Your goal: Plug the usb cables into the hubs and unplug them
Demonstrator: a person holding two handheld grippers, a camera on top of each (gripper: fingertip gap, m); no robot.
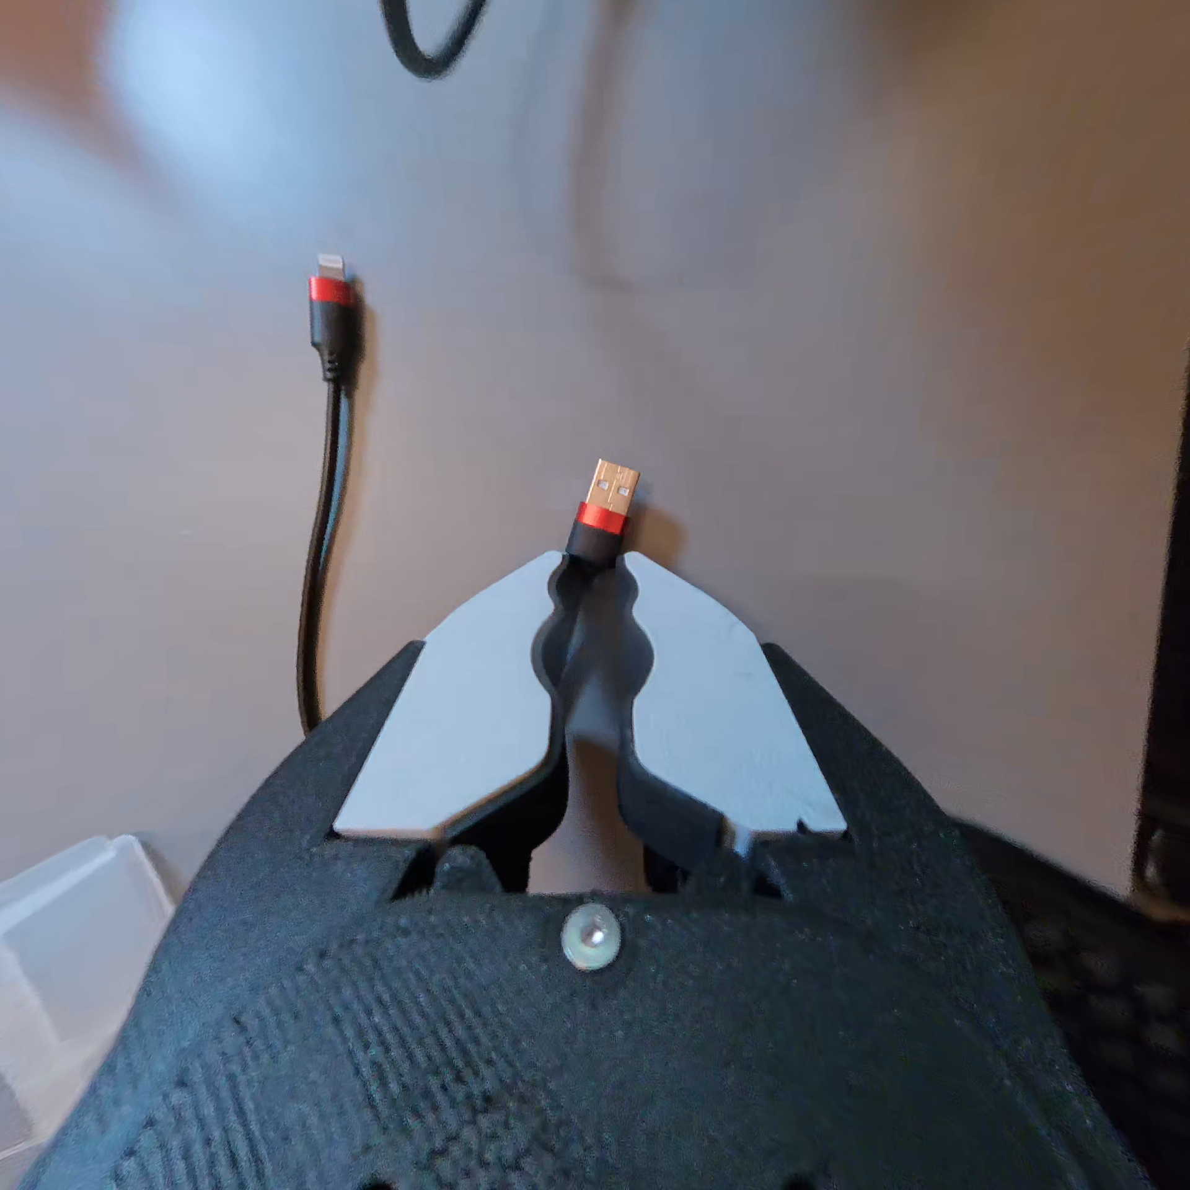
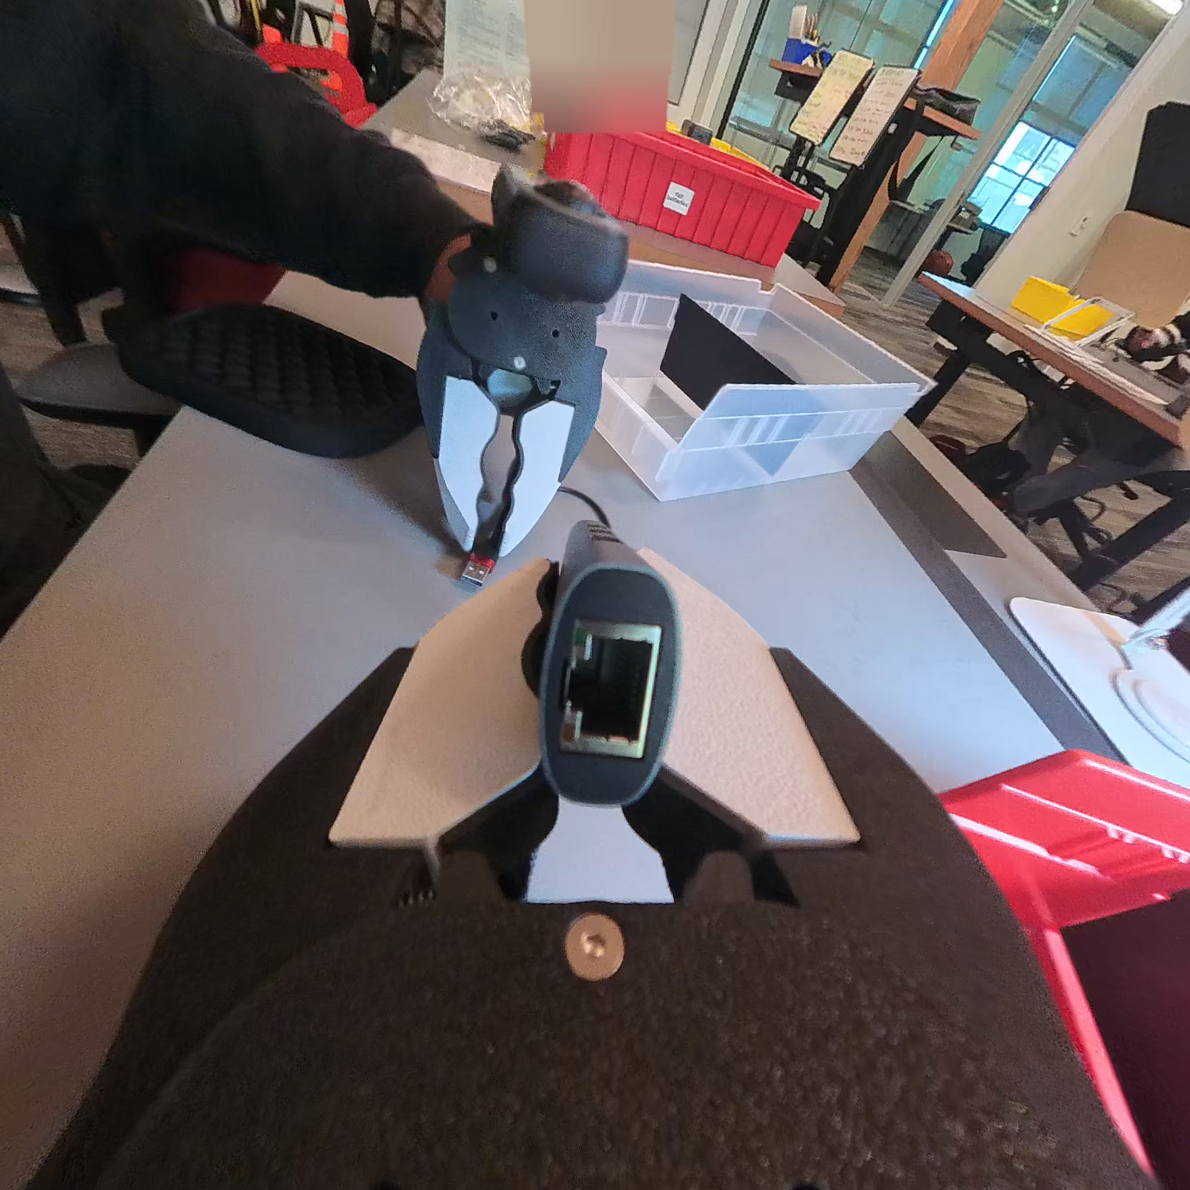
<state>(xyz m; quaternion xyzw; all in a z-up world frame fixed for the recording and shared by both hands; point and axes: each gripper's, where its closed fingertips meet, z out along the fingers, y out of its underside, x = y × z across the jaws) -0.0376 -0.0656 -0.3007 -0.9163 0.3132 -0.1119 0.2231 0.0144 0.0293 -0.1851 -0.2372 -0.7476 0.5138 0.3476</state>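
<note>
L gripper (image 1: 594, 557) nearly closed, pinching black sleeve of USB-A plug (image 1: 608, 499); gold plug w/ red collar sticks out past fingertips, centre frame. In R wrist view same L gripper (image 2: 484, 552) sits centre frame, tips down, plug (image 2: 478, 570) low over grey bench (image 2: 212, 618), contact unclear. Cable's other end, small connector w/ red collar (image 1: 331, 302), lies on bench, left of frame. R gripper (image 2: 595, 566) part closed, clamping dark grey hub (image 2: 608, 682) by sides; network-style port faces cam. Plug and hub near, not mated. Clear plastic tray (image 2: 773, 412) upper right.
</note>
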